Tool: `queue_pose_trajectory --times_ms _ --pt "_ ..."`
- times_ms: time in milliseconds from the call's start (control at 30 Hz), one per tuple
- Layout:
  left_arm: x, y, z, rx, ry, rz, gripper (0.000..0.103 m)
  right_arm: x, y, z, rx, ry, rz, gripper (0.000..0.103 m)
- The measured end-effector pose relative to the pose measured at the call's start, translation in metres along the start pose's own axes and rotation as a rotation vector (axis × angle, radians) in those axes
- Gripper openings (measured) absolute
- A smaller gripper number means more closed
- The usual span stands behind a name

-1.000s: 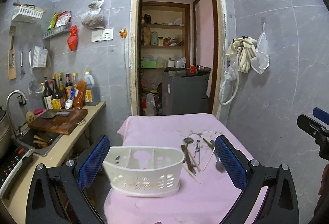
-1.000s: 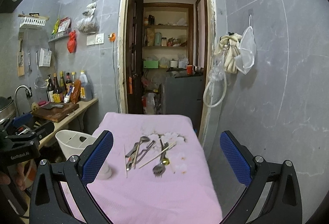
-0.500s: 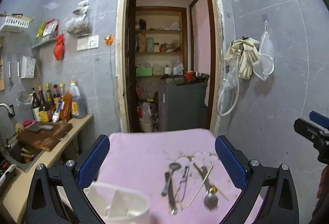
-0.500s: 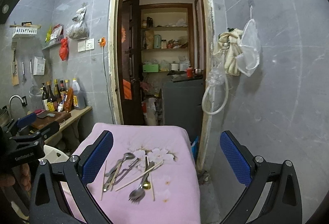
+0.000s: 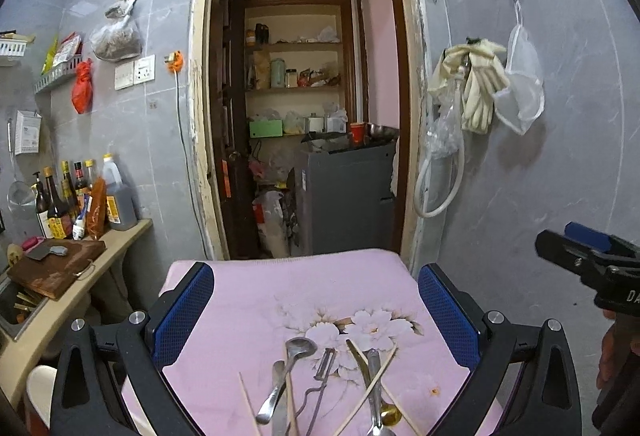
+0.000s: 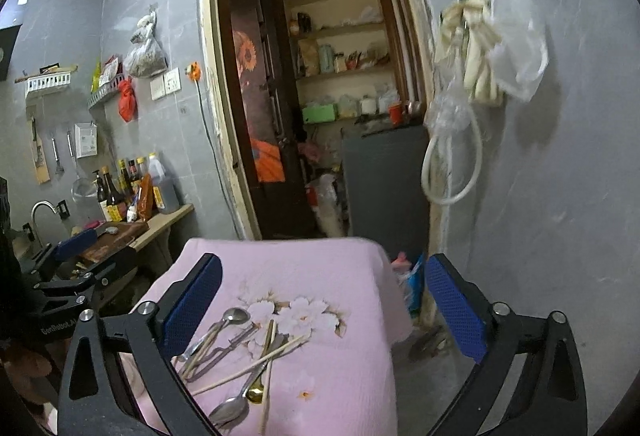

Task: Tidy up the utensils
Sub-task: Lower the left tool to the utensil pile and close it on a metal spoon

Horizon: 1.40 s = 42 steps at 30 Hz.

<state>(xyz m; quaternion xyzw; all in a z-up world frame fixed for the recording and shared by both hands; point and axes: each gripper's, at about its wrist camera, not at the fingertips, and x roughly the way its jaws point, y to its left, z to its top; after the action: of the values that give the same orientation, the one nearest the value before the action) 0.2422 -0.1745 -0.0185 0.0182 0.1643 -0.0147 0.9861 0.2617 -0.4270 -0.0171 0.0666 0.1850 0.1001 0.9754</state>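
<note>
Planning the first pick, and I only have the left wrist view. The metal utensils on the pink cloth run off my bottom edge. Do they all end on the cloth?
Observer: Yes. The right wrist view shows the broad head of the long silver utensil lying on the pink flowered cloth.
Operator: And the right tongs?
Observer: The right tongs are open and empty. The pile of metal utensils and wooden chopsticks sits nearer their left finger.

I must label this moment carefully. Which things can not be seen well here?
- White caddy: left wrist view, mostly behind the left gripper's frame.
- Utensil handles: cut by the bottom edge.
- Hanging gloves: blurred in the right wrist view.
</note>
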Motion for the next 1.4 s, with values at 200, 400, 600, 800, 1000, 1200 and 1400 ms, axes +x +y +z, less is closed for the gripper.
queue_pose_trajectory --times_ms 200,400,600,800,1000,1200,1400 --pt "0.040 -0.009 -0.017 -0.013 0.089 0.037 0.084 0.058 -0.020 -0.038 0.080 0.130 0.046 0.072" --pt "0.074 -0.004 -0.038 -0.037 0.139 0.082 0.067 0.095 -0.013 -0.080 0.081 0.182 0.077 0.059" --pt "0.105 0.003 -0.054 -0.055 0.235 0.095 0.050 0.133 0.001 -0.112 0.129 0.284 0.119 0.040" --pt "0.134 0.019 -0.079 -0.117 0.350 0.105 0.041 0.165 0.008 -0.137 0.168 0.360 0.157 0.033" --pt "0.154 0.028 -0.094 -0.152 0.456 0.087 0.038 0.180 0.017 -0.148 0.182 0.417 0.174 0.033" --pt "0.176 0.029 -0.100 -0.121 0.562 0.091 0.026 0.196 0.015 -0.158 0.216 0.505 0.190 0.033" --pt "0.180 0.031 -0.097 -0.145 0.577 0.070 0.025 0.213 0.016 -0.162 0.253 0.572 0.230 0.033"
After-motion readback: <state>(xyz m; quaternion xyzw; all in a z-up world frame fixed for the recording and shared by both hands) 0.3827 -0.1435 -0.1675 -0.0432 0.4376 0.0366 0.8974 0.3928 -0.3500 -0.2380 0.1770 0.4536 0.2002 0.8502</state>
